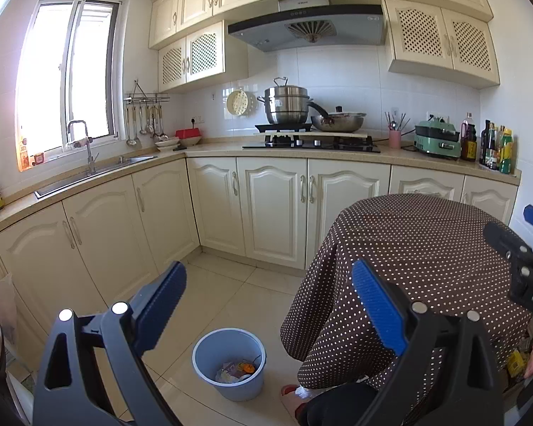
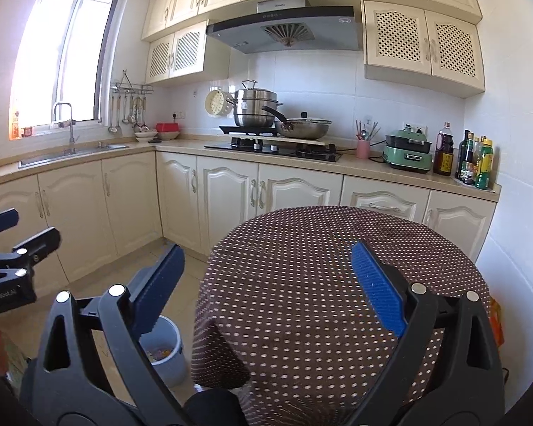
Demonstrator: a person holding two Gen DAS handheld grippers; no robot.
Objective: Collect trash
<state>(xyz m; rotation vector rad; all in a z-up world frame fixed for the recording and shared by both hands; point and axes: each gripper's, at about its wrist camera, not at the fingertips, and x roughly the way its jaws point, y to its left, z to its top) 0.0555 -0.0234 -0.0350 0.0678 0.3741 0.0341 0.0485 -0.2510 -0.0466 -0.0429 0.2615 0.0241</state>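
Note:
A light blue bucket (image 1: 229, 364) stands on the tiled floor left of a round table with a brown polka-dot cloth (image 1: 419, 248). Trash (image 1: 236, 371) lies in its bottom. My left gripper (image 1: 270, 305) is open and empty, held above the bucket and the table's left edge. My right gripper (image 2: 266, 280) is open and empty, held over the table cloth (image 2: 319, 266). The bucket shows partly in the right wrist view (image 2: 167, 351), behind the left finger. The table top shows no trash.
Cream cabinets (image 1: 273, 206) run along the back and left walls. A sink (image 1: 99, 170) is at the left, a stove with pots (image 1: 312, 142) in the middle, bottles (image 1: 494, 145) at the right. The right gripper's side shows at the right edge (image 1: 526, 262).

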